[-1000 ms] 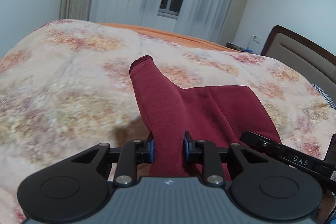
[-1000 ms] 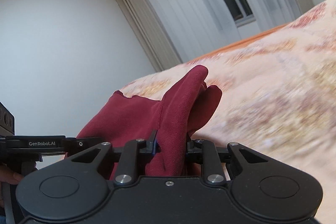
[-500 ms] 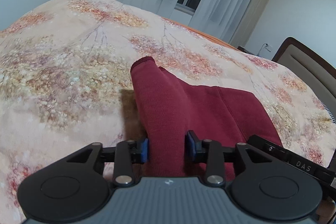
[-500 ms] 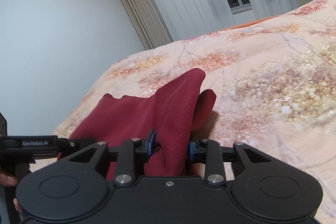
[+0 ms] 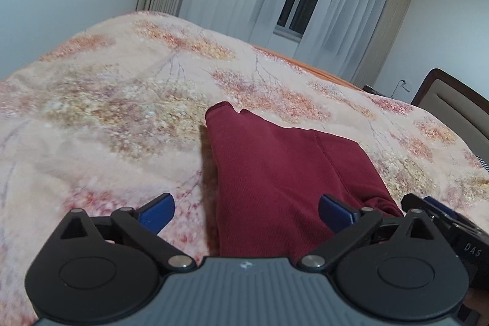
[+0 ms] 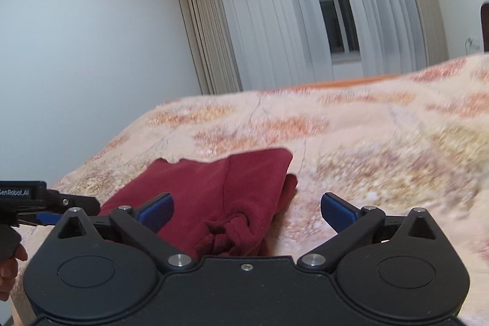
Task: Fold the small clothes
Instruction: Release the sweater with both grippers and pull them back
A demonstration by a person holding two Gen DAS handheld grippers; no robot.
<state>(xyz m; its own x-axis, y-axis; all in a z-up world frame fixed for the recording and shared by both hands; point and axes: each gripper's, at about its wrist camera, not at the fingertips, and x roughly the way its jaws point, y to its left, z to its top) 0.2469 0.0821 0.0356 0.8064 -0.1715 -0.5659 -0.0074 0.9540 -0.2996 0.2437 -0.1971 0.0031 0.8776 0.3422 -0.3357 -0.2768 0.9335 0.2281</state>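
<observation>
With both your left gripper [image 5: 246,213] and right gripper [image 6: 247,211] just sprung wide, holding nothing, the maroon garment [image 5: 284,173] lies folded on the bed [image 5: 107,112] at twelve o'clock; a blue pad snagging cloth on withdrawal could undo the fold.
</observation>
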